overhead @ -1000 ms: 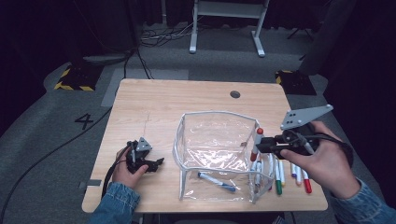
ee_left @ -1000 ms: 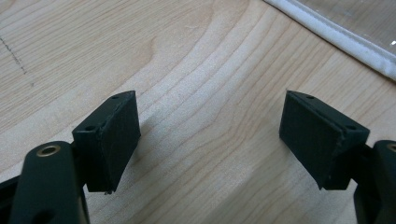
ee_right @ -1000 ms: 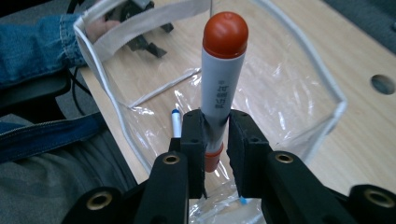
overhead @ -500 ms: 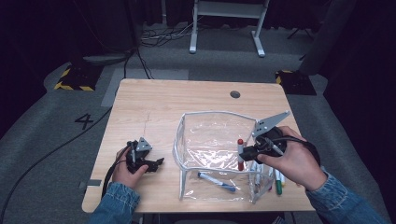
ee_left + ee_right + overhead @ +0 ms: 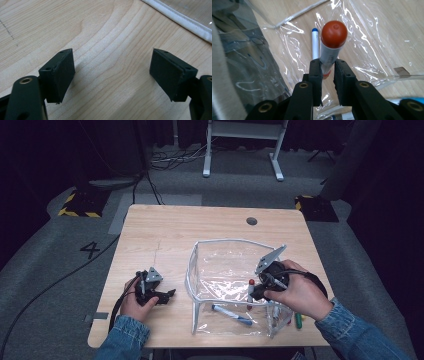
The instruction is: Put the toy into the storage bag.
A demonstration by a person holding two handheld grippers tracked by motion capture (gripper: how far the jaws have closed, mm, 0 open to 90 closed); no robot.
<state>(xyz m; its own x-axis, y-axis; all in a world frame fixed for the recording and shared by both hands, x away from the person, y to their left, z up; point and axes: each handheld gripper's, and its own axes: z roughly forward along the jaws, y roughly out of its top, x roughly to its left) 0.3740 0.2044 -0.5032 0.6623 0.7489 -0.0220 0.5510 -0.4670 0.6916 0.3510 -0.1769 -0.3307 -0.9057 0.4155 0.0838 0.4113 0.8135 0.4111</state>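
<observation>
A: Held in the right gripper (image 5: pixel 327 67): a red-capped marker (image 5: pixel 331 42), pinched between the two black pads at the lower part of its white barrel. Round, glossy cap with a small dimple on the dome; smooth cylindrical barrel with fine print and a thin red band just at the pads.

B: Long axis?

A: Running straight out from the jaws, cap end leading, away from the hand. From the high view, marker (image 5: pixel 250 289) close to upright, cap on top, inside the clear bag (image 5: pixel 227 270).

B: Bag itself?

A: Thin transparent plastic, crinkled and shiny with glare streaks, edged by a white fabric-like rim (image 5: pixel 190 275) that holds the mouth open in a rounded rectangle. Lying on a pale wooden table (image 5: pixel 165 230) with wavy grain and a matte finish.

B: Anything else in there?

A: A blue-capped marker (image 5: pixel 314 43), white barrel, flat on the bag's bottom, just beside the red one in the right gripper view, cap pointing away from the jaws. More markers (image 5: pixel 298 320) near the table's edge by the right hand (image 5: pixel 300 295), partly hidden.

B: And the left gripper (image 5: pixel 112 72)?

A: Jaws spread wide, nothing between them, only bare wood below. Pads flat, rectangular, dull black, a little rubbery in look. Resting on the table left of the bag, apart from it.
</observation>
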